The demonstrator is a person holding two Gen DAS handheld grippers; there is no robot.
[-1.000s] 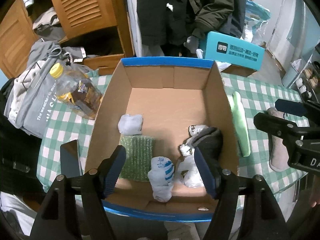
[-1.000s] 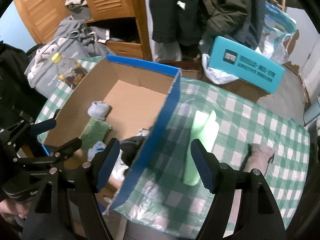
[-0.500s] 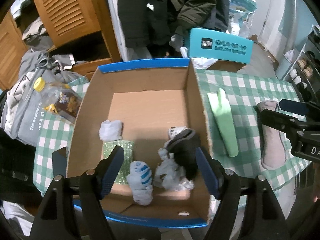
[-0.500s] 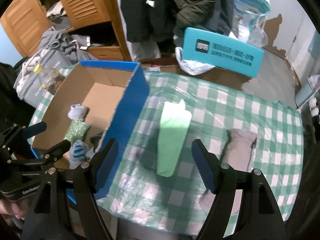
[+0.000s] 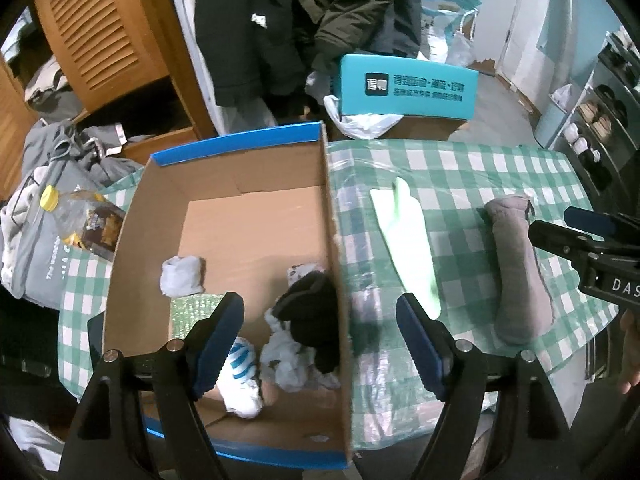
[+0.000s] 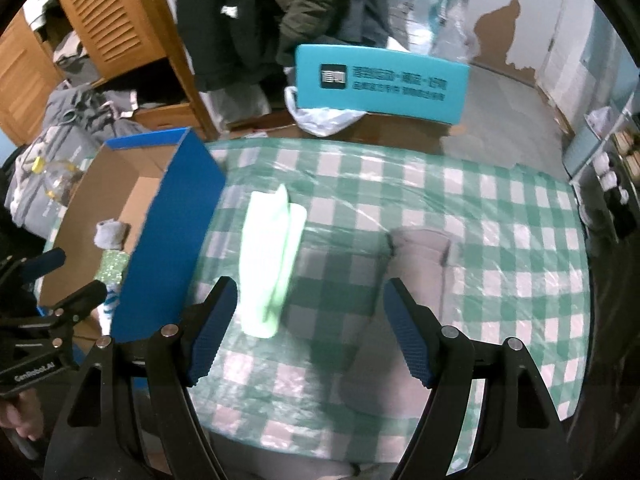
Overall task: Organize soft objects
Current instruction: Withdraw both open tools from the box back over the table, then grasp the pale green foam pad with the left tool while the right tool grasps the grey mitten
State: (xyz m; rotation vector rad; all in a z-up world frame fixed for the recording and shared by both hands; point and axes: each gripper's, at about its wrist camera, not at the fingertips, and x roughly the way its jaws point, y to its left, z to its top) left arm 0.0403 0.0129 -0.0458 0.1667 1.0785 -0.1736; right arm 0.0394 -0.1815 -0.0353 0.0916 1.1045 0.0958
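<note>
A cardboard box with a blue rim holds several rolled socks: a pale grey ball, a blue-striped one and a black-and-grey heap, plus a green glittery cloth. My left gripper hangs open over the box's right wall, holding nothing. A light green folded cloth and a grey sock lie on the checked tablecloth. Above the bare cloth between them, my right gripper is open and holds nothing. The grey sock is blurred in the right wrist view.
A yellow-capped bottle lies left of the box on grey clothing. A teal carton stands behind the table, with dark coats and a louvered wooden cupboard beyond. Shelves with shoes stand at the right.
Both grippers have moved right: the box has slid left in both views. The green cloth and grey sock now lie under the right gripper. The left jaws stand slightly wider.
</note>
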